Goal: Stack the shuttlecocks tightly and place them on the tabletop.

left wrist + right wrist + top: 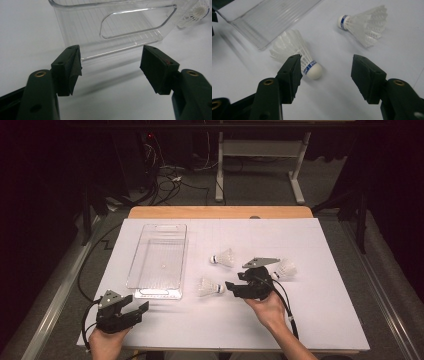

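Note:
Three white shuttlecocks lie on the white sheet: one [210, 287] near the bin, one [222, 257] behind it, one [285, 269] to the right. My right gripper [233, 280] is open and points left at the nearest shuttlecock, just short of its cork. In the right gripper view that shuttlecock [297, 53] lies by the left jaw, its cork between the open right gripper [325, 65] jaws' tips and untouched; another shuttlecock [364, 23] lies beyond. My left gripper [140, 301] rests open at the front left, facing the clear bin's [112, 22] handle end with nothing between the jaws of the left gripper [111, 57].
The clear plastic bin [159, 262] stands lengthwise at mid-left with nothing in it. The white sheet [320, 320] covers the wooden table [220, 212]. Cables trail from both grippers off the front edge. Beyond the table are floor cables and a desk frame [260, 165].

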`<state>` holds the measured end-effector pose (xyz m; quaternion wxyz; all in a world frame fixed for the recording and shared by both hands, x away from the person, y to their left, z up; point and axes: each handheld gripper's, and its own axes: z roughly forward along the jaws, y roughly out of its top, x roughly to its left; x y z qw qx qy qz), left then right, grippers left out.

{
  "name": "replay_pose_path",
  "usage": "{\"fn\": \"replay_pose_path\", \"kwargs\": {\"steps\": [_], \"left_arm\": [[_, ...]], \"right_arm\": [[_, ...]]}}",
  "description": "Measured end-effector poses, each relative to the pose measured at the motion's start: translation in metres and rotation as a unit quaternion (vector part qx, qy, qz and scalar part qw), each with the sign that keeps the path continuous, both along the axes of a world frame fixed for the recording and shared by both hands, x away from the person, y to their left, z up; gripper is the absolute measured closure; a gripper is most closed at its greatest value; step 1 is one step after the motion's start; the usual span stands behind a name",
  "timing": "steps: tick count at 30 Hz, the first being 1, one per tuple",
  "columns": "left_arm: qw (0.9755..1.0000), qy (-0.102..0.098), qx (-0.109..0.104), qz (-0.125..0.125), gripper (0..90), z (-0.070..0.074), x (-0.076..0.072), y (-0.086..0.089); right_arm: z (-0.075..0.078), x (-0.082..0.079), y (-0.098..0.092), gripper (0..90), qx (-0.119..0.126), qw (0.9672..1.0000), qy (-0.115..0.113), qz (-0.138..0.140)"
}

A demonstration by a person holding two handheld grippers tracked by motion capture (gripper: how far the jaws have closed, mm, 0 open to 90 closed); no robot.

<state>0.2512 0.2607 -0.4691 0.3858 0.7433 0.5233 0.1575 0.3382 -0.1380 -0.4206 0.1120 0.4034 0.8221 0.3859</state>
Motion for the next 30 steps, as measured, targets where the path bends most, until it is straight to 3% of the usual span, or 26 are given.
{"fn": "replay_pose_path", "kwargs": {"steps": [9, 13, 21, 30], "left_arm": [[1.0000, -0.003, 0.002, 0.000, 33.8, 0.001, -0.001, -0.001], [1.0000, -0.003, 0.004, 0.000, 33.7, 0.000, 0.000, -0.001], [1.0000, -0.007, 0.003, 0.005, 33.8, 0.001, -0.002, 0.000], [1.0000, -0.005, 0.005, 0.001, 33.7, 0.001, -0.001, -0.001]], "right_arm": [[0.000, 0.008, 0.014, 43.5, 0.010, 0.9998, 0.017, 0.007], [0.000, 0.010, 0.017, 43.8, -0.001, 0.9997, 0.022, 0.007], [0.004, 0.011, 0.018, 44.6, 0.009, 0.9994, 0.033, 0.005], [0.009, 0.015, 0.021, 45.3, 0.008, 0.9995, 0.031, 0.009]]}}
